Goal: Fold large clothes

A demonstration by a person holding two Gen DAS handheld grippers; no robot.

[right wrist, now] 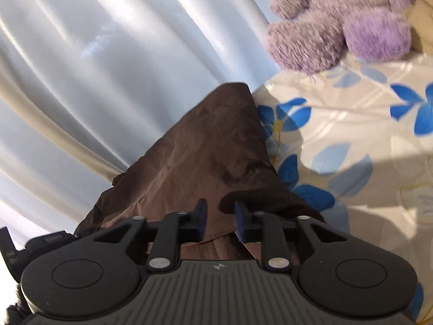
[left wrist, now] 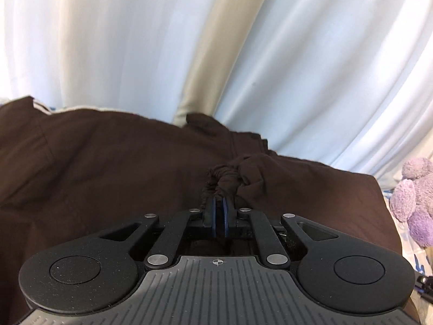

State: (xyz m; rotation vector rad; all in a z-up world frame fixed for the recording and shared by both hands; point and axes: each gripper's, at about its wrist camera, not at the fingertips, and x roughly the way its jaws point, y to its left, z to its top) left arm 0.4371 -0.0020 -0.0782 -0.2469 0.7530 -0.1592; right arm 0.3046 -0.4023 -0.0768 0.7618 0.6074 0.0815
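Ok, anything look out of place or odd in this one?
One thing: a fuzzy purple plush toy sits on the blue-flowered cream bedsheet right by the dark brown garment, possibly in the folding space. Otherwise normal: the left gripper is shut on a bunched gathered edge, and the right gripper isn't yet pinching fabric.
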